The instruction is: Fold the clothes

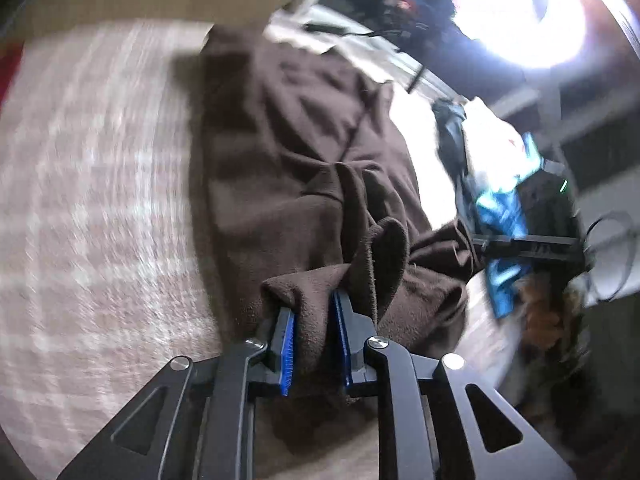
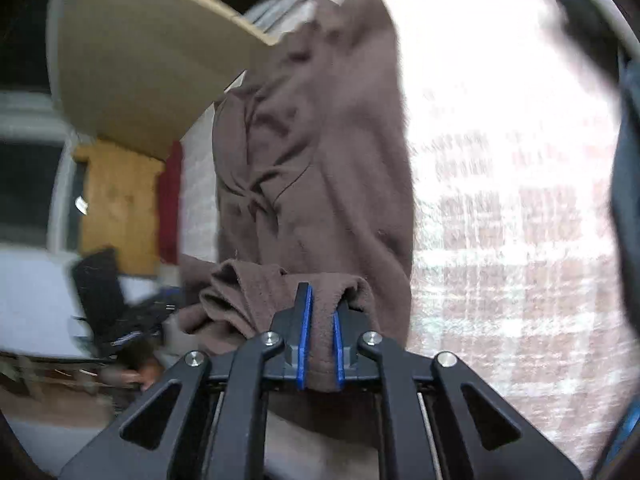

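Brown fleece garment [image 1: 296, 152] stretches away from both cameras over a pale checked woven surface [image 1: 92, 208], which could be a bed cover or a rug; I cannot tell which. Its near edge is lifted, and each tool holds a bunch of it. The left gripper [image 1: 314, 338] has its blue-padded jaws clamped on a thick wad of the fleece, with a loose flap standing up just beside the right-hand pad. The right gripper [image 2: 320, 344] is likewise closed on a fold of the same cloth [image 2: 312, 152], with a crumpled roll bulging out to its left.

Both views are smeared, which suggests fast motion, so the main risk I see is slippage: the fleece is bulky and soft, and a wad gripped by only part of its thickness can creep out of the pads under a quick pull. The bunched grips could also carry creases into the fold, since wrinkles already gather around the middle of the garment. A heap of dark and turquoise clothing [image 1: 500, 204] lies near the left-view edge of the fleece; a wide sweep might snag or drag it.
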A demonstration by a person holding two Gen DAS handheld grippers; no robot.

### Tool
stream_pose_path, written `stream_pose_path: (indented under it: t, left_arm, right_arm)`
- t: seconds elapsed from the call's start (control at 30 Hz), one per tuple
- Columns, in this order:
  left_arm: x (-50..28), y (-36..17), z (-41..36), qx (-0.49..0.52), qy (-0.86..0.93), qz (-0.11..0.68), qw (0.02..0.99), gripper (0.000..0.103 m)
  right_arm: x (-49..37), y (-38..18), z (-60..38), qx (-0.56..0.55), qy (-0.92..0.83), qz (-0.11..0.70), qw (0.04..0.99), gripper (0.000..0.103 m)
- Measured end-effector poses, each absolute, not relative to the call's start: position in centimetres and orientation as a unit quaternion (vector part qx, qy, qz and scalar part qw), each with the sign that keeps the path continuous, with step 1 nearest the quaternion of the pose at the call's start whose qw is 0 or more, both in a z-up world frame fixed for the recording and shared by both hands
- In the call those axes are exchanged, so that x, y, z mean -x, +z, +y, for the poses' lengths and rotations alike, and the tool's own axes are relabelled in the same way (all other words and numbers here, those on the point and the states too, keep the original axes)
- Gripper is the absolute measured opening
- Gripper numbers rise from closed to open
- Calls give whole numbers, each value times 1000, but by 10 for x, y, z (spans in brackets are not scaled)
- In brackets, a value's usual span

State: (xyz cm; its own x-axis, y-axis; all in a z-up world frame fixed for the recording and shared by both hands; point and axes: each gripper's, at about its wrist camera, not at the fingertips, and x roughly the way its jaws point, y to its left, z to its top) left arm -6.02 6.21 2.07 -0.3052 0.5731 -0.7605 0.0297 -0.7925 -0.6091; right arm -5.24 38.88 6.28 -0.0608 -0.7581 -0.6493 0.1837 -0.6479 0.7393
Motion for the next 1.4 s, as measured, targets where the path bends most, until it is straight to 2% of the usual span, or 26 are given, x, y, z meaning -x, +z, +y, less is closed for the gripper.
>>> stream_pose_path:
  t: [0.07, 0.1, 0.13, 0.17, 0.2, 0.23, 0.33, 0.43, 0.57, 0.67, 0.73, 0.77, 0.8, 0.83, 0.87, 0.93, 1.0, 1.03, 1.27, 1.4]
  left_arm:
    - [73, 17, 55, 565, 759, -276, 169, 24]
    - [74, 22, 52, 560, 764, -273, 165, 29]
    - [74, 26, 49, 556, 770, -270, 162, 43]
    - [75, 31, 47, 551, 775, -267, 158, 62]
    - [75, 36, 44, 546, 780, -264, 154, 69]
    - [76, 41, 41, 541, 785, -262, 150, 73]
    - [73, 56, 35, 517, 814, -222, 142, 71]
    - [57, 62, 42, 505, 837, -143, 151, 72]
    - [42, 48, 55, 510, 839, -74, 174, 73]
    - [57, 36, 61, 506, 841, -73, 175, 72]
    - [71, 29, 65, 500, 844, -77, 180, 72]
    - [81, 27, 67, 494, 845, -84, 186, 69]
    - [93, 25, 70, 493, 844, -89, 194, 65]
    - [106, 22, 72, 495, 842, -89, 196, 56]
    - [118, 19, 71, 510, 839, -86, 172, 55]
    - [130, 16, 65, 530, 833, -89, 133, 52]
    - [120, 23, 55, 517, 837, -110, 141, 54]
    - [107, 27, 49, 515, 838, -114, 139, 55]
    - [10, 22, 46, 534, 808, -164, 188, 55]
    - [-9, 8, 75, 545, 793, -160, 221, 52]
  right_arm:
    - [60, 57, 395, -601, -673, -254, 348, 18]
    - [65, 54, 398, -605, -666, -260, 351, 24]
    - [69, 51, 401, -608, -659, -266, 354, 29]
    - [73, 48, 404, -612, -652, -271, 356, 42]
    - [77, 45, 407, -616, -645, -277, 359, 50]
    - [81, 43, 410, -619, -637, -284, 362, 51]
    - [88, 51, 421, -595, -663, -288, 350, 51]
    - [71, 77, 402, -550, -746, -131, 353, 51]
    - [44, 69, 363, -523, -765, 6, 377, 51]
    - [45, 55, 345, -516, -772, 35, 370, 51]
    - [58, 46, 337, -523, -773, 23, 357, 51]
    - [64, 42, 334, -526, -774, 13, 353, 51]
    - [69, 40, 331, -529, -773, -1, 350, 44]
    - [75, 38, 329, -532, -772, -16, 347, 31]
    - [82, 36, 332, -541, -766, -43, 345, 15]
    - [91, 37, 340, -551, -766, -69, 325, 17]
    - [92, 41, 349, -555, -776, -67, 293, 36]
    - [85, 47, 353, -544, -789, -48, 280, 39]
    - [-4, 54, 393, -546, -775, -99, 302, 40]
    - [-44, 42, 380, -559, -770, -68, 299, 40]
